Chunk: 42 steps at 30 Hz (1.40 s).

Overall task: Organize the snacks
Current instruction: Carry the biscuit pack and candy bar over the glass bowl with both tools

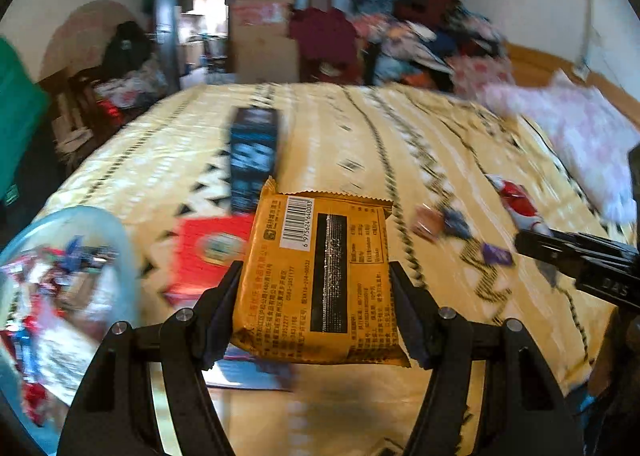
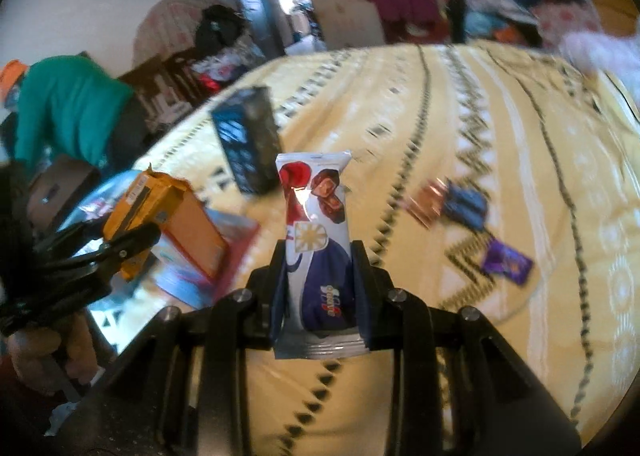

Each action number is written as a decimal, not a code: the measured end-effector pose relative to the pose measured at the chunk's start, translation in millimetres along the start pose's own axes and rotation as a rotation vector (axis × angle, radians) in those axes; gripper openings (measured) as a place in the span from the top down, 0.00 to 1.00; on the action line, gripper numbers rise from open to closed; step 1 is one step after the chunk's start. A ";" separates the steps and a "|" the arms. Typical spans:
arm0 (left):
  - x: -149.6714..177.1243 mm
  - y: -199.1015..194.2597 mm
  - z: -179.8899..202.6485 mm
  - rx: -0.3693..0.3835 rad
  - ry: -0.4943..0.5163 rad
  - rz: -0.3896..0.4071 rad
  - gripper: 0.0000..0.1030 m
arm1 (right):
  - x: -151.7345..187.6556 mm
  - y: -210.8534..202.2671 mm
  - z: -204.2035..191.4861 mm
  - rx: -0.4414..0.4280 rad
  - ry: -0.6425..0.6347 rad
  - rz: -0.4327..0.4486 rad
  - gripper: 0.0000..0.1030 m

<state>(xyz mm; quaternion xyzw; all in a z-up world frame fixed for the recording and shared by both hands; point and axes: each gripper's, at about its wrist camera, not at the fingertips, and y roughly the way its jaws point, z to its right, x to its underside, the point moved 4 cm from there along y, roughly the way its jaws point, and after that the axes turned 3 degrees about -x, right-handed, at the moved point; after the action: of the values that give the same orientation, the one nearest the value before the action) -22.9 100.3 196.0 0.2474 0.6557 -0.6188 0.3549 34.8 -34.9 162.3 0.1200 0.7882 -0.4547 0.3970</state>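
My left gripper (image 1: pixel 316 296) is clamped on an orange snack packet (image 1: pixel 320 280), its barcode side up. My right gripper (image 2: pixel 318 280) pinches a white and blue chocolate bar wrapper (image 2: pixel 318 240) standing upright between the fingers. In the left view, a clear tub of snacks (image 1: pixel 60 288) sits at 9 o'clock and a red packet (image 1: pixel 208 252) lies on the yellow bedspread (image 1: pixel 360 135) at 11. At 2 o'clock lie small wrapped candies (image 1: pixel 440 219); farther off at 12 stands a dark blue box (image 1: pixel 254 155).
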 end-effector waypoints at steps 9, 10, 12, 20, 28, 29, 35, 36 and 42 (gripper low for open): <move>-20.0 -32.3 -115.0 -0.150 -0.155 0.061 0.32 | -53.1 24.7 -98.6 -0.141 -0.121 0.023 0.71; -20.0 -34.7 -124.3 -0.164 -0.165 0.063 0.32 | -57.7 28.7 -109.6 -0.159 -0.132 0.023 0.71; -19.9 -40.0 -147.2 -0.194 -0.191 0.069 0.32 | -67.4 39.0 -135.7 -0.205 -0.156 0.016 0.71; -0.4 -56.1 -219.9 -0.290 -0.286 0.056 0.32 | -80.8 83.9 -228.5 -0.356 -0.236 -0.056 0.71; 16.2 -57.8 -270.9 -0.360 -0.345 0.023 0.32 | -71.1 113.4 -294.8 -0.454 -0.282 -0.141 0.71; 17.9 -57.0 -275.7 -0.364 -0.351 0.020 0.32 | -68.9 117.9 -301.2 -0.459 -0.289 -0.152 0.71; 23.6 -51.1 -290.9 -0.365 -0.364 0.005 0.32 | -62.5 133.1 -316.7 -0.469 -0.291 -0.189 0.71; 24.2 -50.1 -292.7 -0.365 -0.365 0.004 0.32 | -61.3 135.5 -317.4 -0.469 -0.288 -0.194 0.71; 26.7 -49.1 -296.1 -0.361 -0.372 -0.005 0.32 | -58.8 141.7 -324.5 -0.468 -0.290 -0.210 0.71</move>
<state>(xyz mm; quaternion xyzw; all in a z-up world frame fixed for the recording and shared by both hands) -124.2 384.0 201.4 0.0601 0.6796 -0.5275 0.5063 -16.3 317.7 205.6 -0.1233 0.8147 -0.3113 0.4734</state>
